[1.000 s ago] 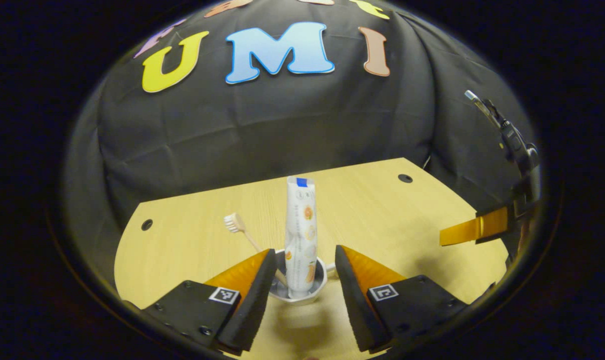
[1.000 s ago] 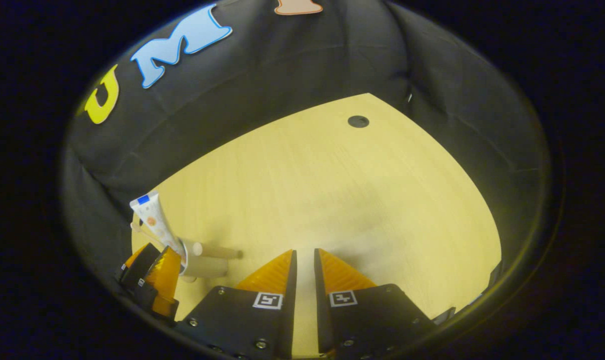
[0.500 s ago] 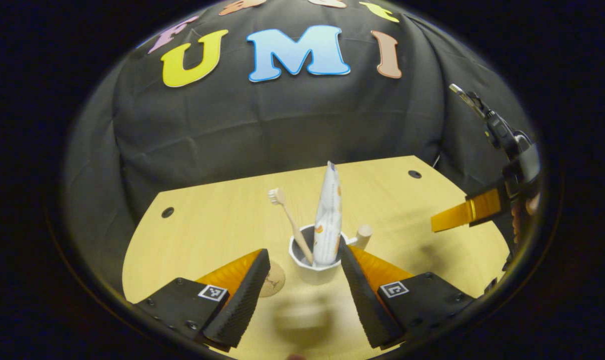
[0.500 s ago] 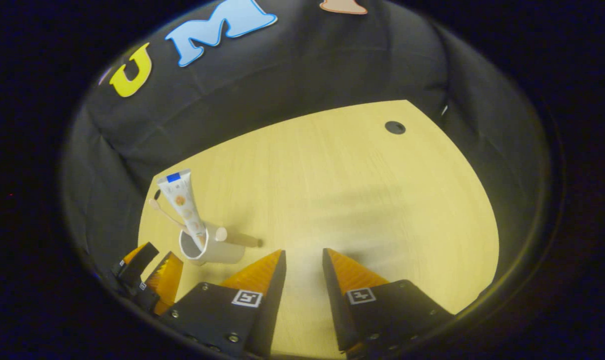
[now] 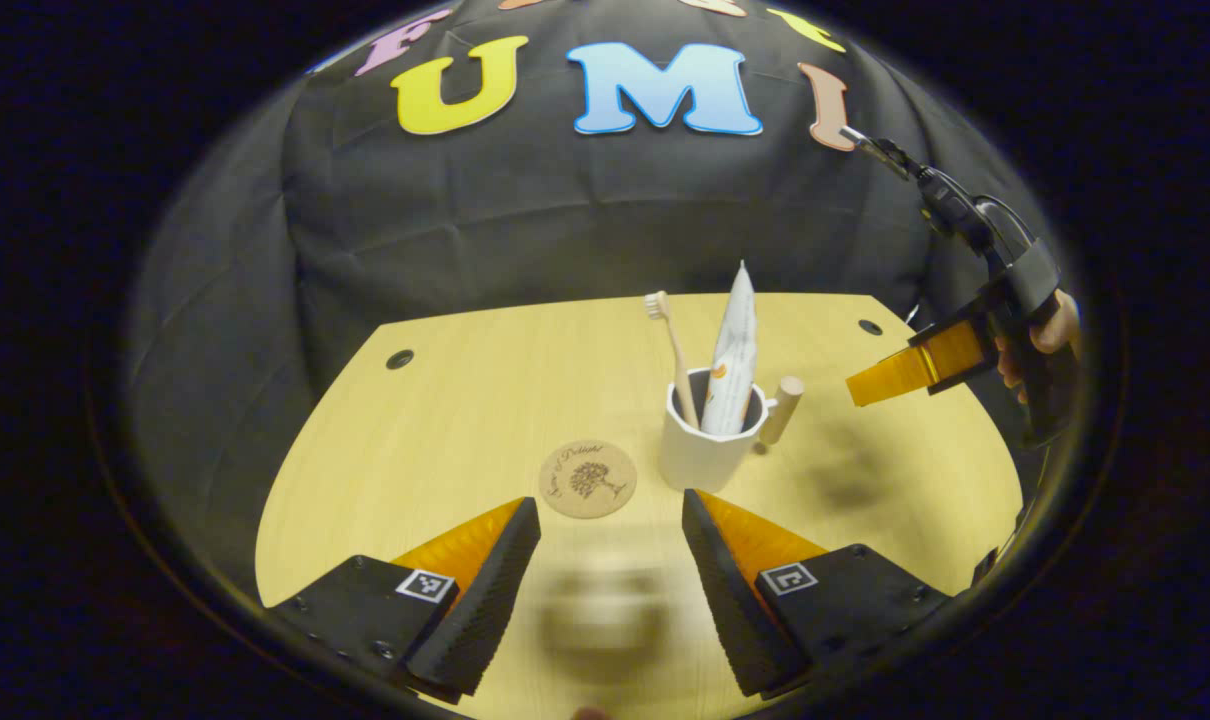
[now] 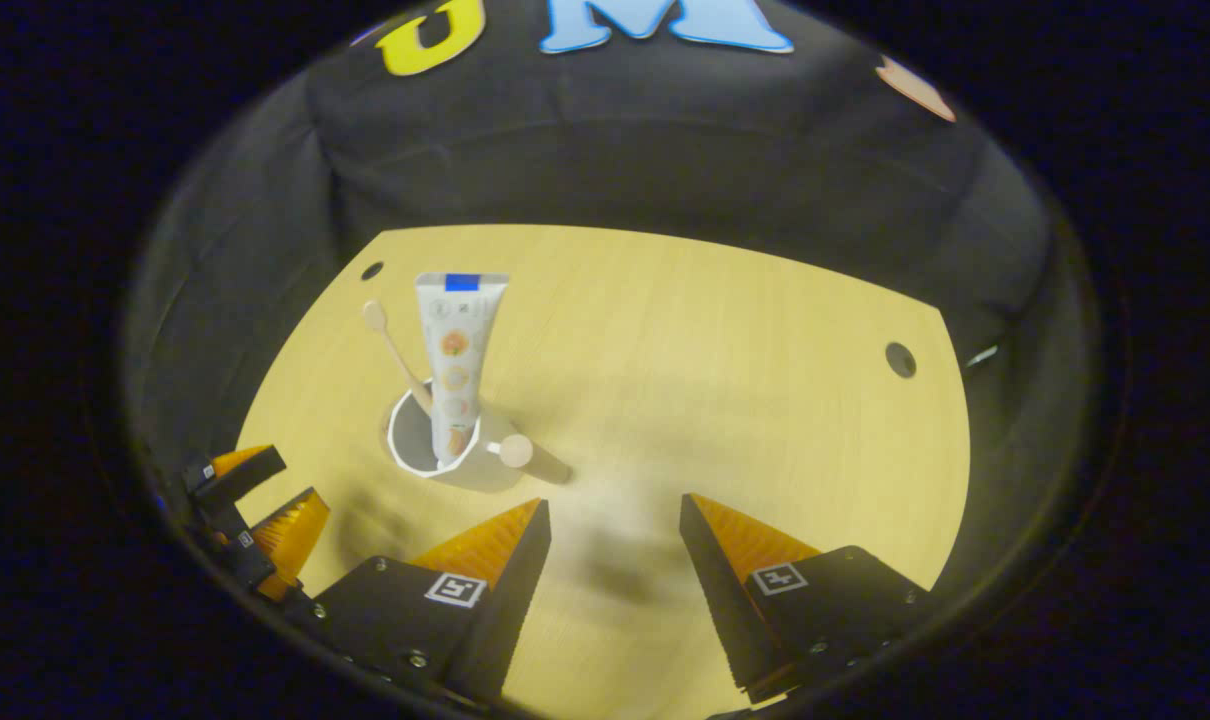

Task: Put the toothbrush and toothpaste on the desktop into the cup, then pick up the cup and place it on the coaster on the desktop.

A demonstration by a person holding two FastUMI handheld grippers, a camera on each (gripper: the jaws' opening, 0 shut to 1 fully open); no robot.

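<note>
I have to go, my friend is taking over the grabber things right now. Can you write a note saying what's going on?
Left tool: open, holding nothing, pointing at the desktop in front of the coaster.
Right tool: open, holding nothing, just short of the cup.
Toothbrush and toothpaste both stand in the cup, so that part is done.
The cup sits on the bare desktop beside the coaster, not on it.
Left to do: grab the cup, perhaps by its wooden handle, lift it and set it on the coaster.
</note>
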